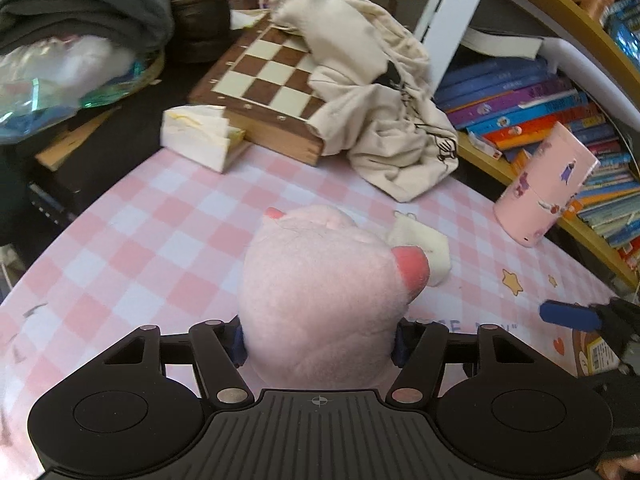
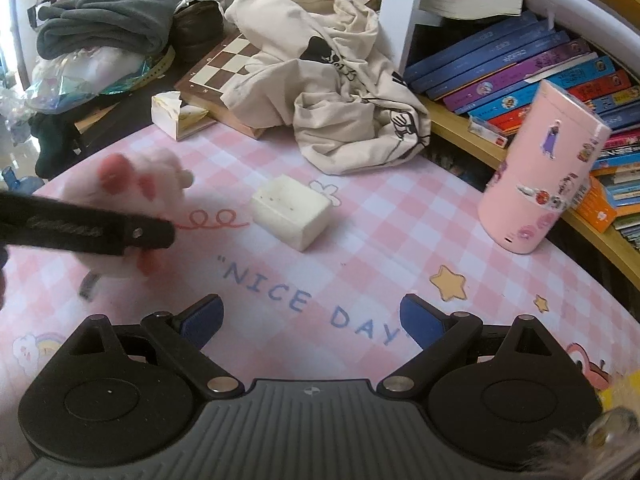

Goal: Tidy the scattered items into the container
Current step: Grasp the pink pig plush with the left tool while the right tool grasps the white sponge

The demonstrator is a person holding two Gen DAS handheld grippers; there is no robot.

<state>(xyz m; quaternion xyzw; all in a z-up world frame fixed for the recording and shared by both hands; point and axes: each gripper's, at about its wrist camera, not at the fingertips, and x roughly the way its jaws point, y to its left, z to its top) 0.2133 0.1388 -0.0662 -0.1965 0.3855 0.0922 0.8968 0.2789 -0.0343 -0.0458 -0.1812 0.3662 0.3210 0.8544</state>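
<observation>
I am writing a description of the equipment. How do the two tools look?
Both tools look alike. The left tool and right tool have black linkage arms with silver rivets, round black discs either side, blue finger pads, and a ribbed dark grey centre plate with a small crosshair mark.
</observation>
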